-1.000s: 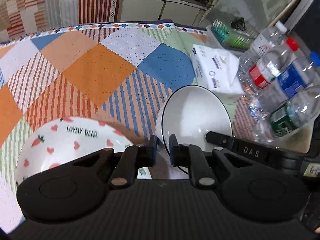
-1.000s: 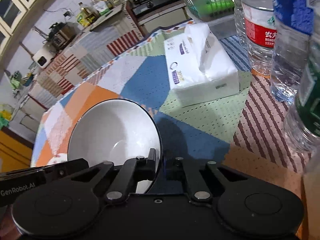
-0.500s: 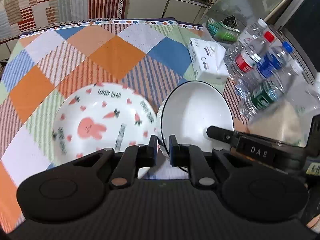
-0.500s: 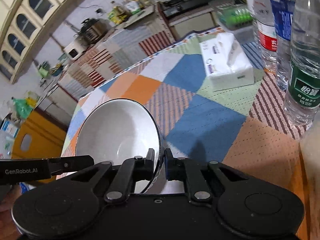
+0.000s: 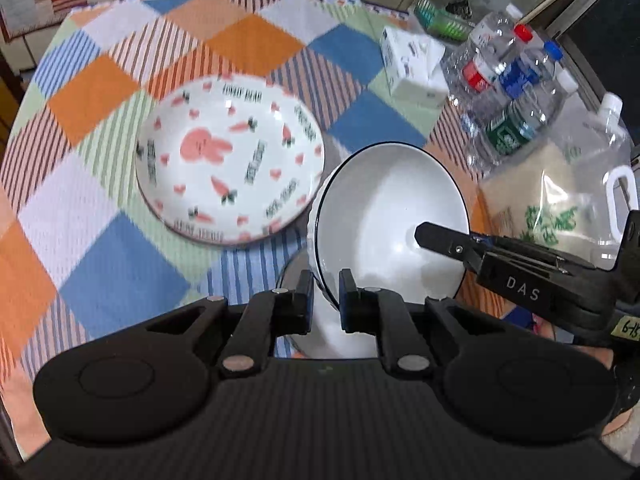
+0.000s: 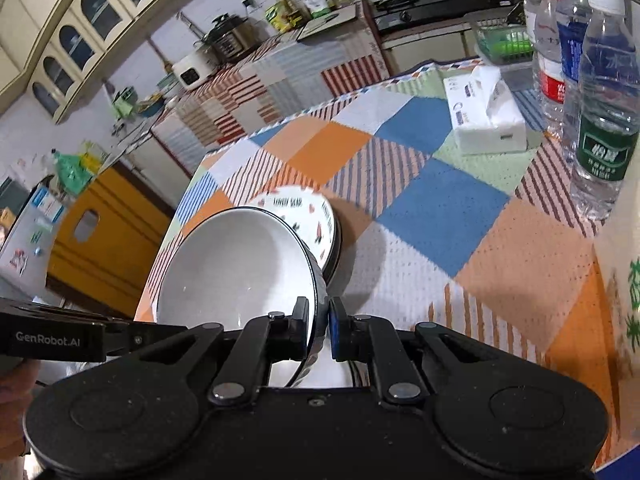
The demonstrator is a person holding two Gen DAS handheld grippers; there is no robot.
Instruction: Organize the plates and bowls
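Note:
A white bowl with a dark rim hangs tilted above the checked tablecloth. My left gripper is shut on its near left rim and my right gripper is shut on its right rim; the bowl also shows in the right wrist view. The right gripper's finger reaches over the bowl in the left wrist view. A white plate with a pink rabbit and carrots lies flat on the cloth to the left of the bowl, and shows behind the bowl in the right wrist view.
A white tissue box and several water bottles stand at the right side of the table, with a large clear jug nearer. A green basket sits at the far right edge. A yellow cabinet stands beyond the table's left edge.
Both grippers have risen with the bowl held between them. The table now lies farther below, and the whole rabbit plate has come into view.

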